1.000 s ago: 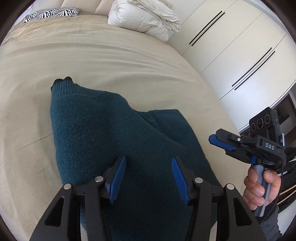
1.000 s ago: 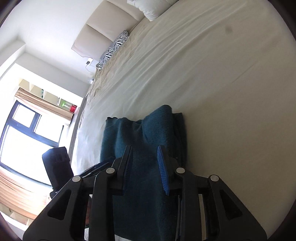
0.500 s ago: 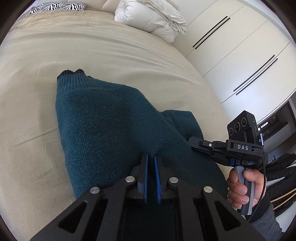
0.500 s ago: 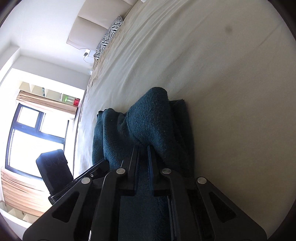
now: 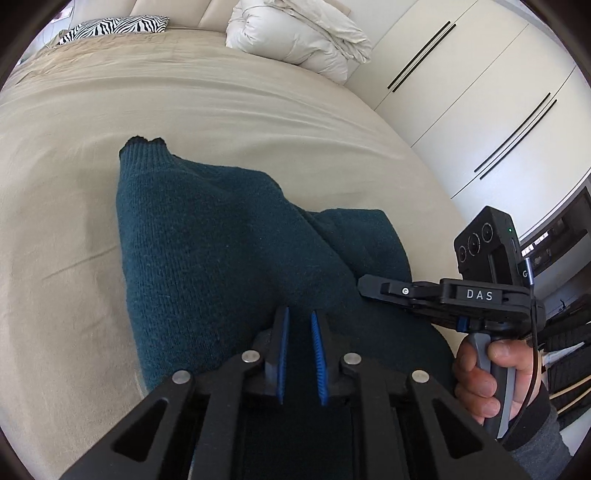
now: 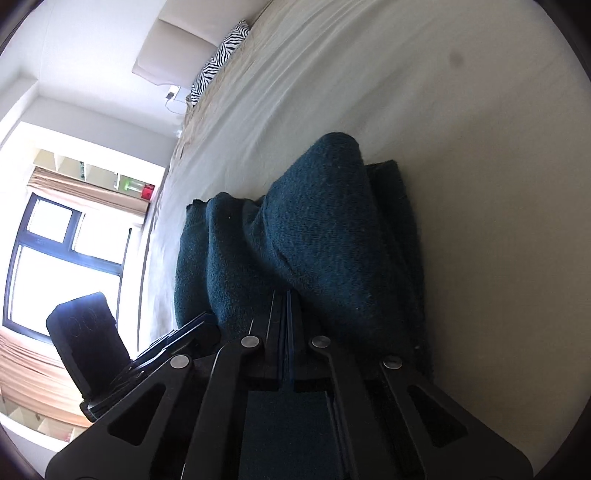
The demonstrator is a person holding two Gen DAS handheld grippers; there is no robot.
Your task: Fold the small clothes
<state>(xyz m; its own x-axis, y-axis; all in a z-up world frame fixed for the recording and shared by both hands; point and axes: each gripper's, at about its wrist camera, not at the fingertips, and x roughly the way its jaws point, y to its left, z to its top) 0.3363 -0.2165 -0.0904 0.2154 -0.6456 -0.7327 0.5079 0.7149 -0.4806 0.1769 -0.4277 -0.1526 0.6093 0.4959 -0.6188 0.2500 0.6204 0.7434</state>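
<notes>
A dark teal knitted sweater [image 5: 207, 240] lies part-folded on a beige bed [image 5: 92, 122]. Its near edge is lifted off the bed. My left gripper [image 5: 298, 325] is shut on that near edge, with a narrow gap between the blue pads. My right gripper [image 6: 284, 306] is shut on the sweater's edge too, pads pressed together; the sweater [image 6: 314, 236] rises in a hump in front of it. The right gripper also shows in the left wrist view [image 5: 373, 286], held in a hand at the sweater's right side.
A white duvet [image 5: 295, 40] and a zebra pillow [image 5: 122, 27] lie at the bed's head. White wardrobe doors [image 5: 480, 99] stand to the right. In the right wrist view a window [image 6: 55, 266] is at the left, with the left gripper's body [image 6: 88, 354] below.
Both grippers were open over the sweater a second ago; both have closed on its near edge and lifted it, so the fabric now humps up.
</notes>
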